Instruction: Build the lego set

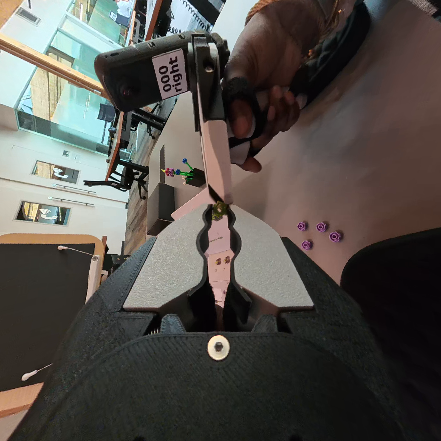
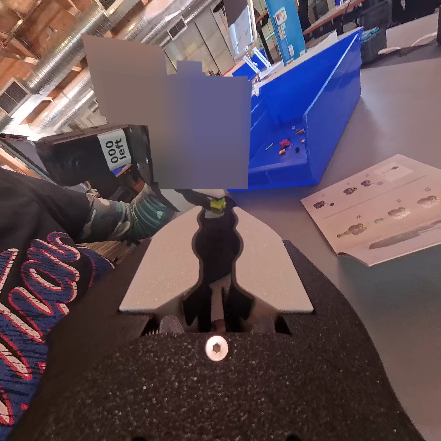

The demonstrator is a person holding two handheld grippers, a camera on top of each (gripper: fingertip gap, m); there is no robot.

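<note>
Two hand-held grippers meet tip to tip above the grey tabletop (image 2: 393, 100). The left gripper (image 1: 219, 210) has its jaws drawn narrow on a small lime-green lego piece (image 1: 219, 209); the right gripper (image 2: 216, 207) pinches the same piece from the other side, jaws likewise nearly together. Four purple flower-shaped lego studs (image 1: 319, 233) lie loose on the table beside the left gripper. An open instruction booklet (image 2: 377, 210) lies near a blue plastic tray (image 2: 334, 124) holding scattered small bricks. A finished lego flower bouquet (image 1: 183, 173) stands farther off.
</note>
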